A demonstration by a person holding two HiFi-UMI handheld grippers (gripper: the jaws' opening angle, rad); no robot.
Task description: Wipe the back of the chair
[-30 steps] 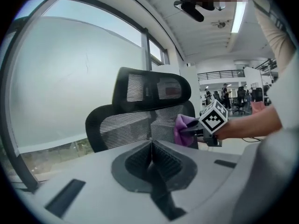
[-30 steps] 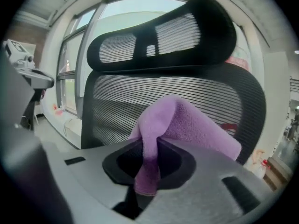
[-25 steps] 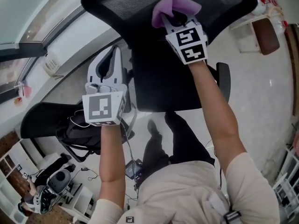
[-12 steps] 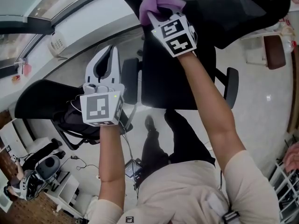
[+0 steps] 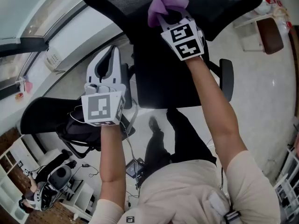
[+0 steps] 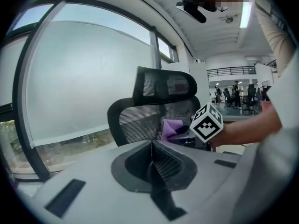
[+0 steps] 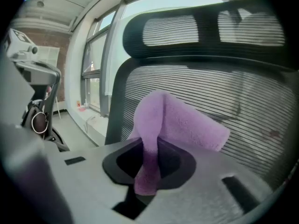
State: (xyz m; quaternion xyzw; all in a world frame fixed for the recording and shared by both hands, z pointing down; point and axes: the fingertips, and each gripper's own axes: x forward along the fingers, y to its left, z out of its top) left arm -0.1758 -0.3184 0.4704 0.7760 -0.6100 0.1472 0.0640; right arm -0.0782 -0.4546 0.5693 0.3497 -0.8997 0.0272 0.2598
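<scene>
Chair back (image 5: 122, 3): black mesh in a black frame, at the top of the head view, above the chair's dark seat (image 5: 159, 78). In the right gripper view its mesh (image 7: 233, 101) fills the scene just behind the cloth.
Headrest (image 7: 201, 29): a separate mesh panel on top of the back.
Purple cloth (image 5: 162, 4): bunched and folded, one end pinched in the right gripper and the rest lying against the mesh below the headrest.
Right gripper (image 5: 174, 17): raised on an outstretched arm to the middle of the chair back. Its fingers are closed on a strip of the cloth (image 7: 152, 143), which hangs down between them.
Left gripper (image 5: 111, 55): held low and to the left, well apart from the chair back and pointing toward it. Its fingers (image 6: 164, 164) are pressed together with nothing between them.
Left gripper view: shows the chair back (image 6: 140, 122) ahead, with the cloth (image 6: 170, 126) against it and the right gripper's marker cube (image 6: 206, 123) just beside it.
Armrest (image 5: 226, 78): black, at the seat's right side.
Second chair (image 5: 44, 118): black, lower left on the floor, near the left gripper's arm.
Window (image 6: 84, 83): large glazed panes behind the chair.
</scene>
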